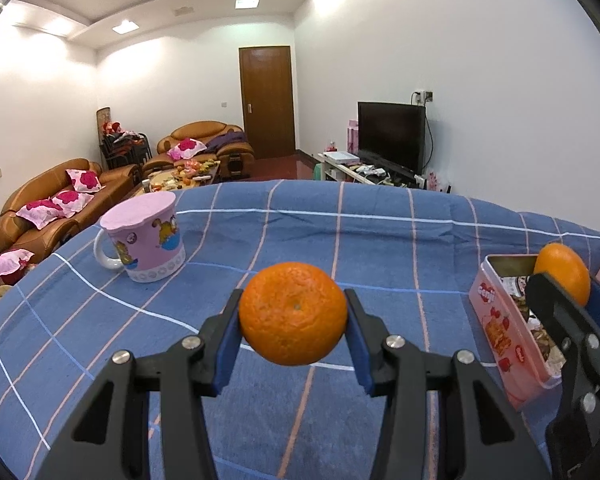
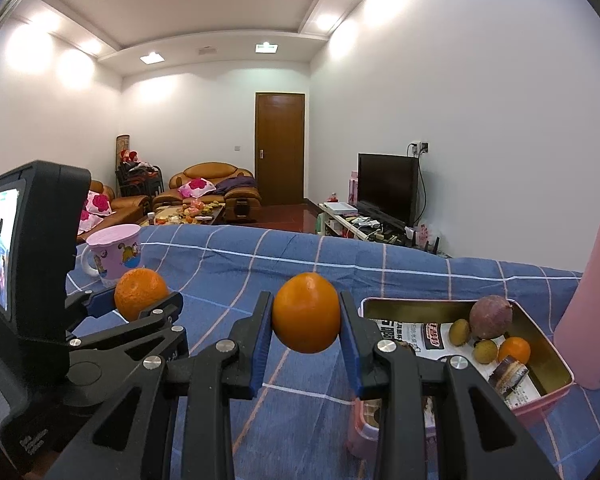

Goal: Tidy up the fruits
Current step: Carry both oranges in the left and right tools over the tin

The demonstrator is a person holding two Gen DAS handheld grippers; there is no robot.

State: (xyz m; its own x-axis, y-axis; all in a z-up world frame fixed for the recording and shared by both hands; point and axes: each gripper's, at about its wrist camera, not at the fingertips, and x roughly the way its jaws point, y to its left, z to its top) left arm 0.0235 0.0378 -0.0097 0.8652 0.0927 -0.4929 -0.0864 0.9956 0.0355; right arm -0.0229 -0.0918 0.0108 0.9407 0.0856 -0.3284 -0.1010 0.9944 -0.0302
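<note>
Two grippers: left gripper (image 1: 293,316) is clamping a mandarin (image 1: 293,314), right gripper (image 2: 306,314) is pinching an orange (image 2: 306,312)
Tin spot: pink tin (image 2: 548,400) is sitting right of both
Nearer hand: right one, I'm guessing

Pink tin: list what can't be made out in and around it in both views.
- Tin contents, left wrist view: mostly hidden by right gripper.
- Tin's near left corner, right wrist view: behind the fingers.
- Pink bottle: cut off by the frame edge.
- Printed paper: text too small.
</note>
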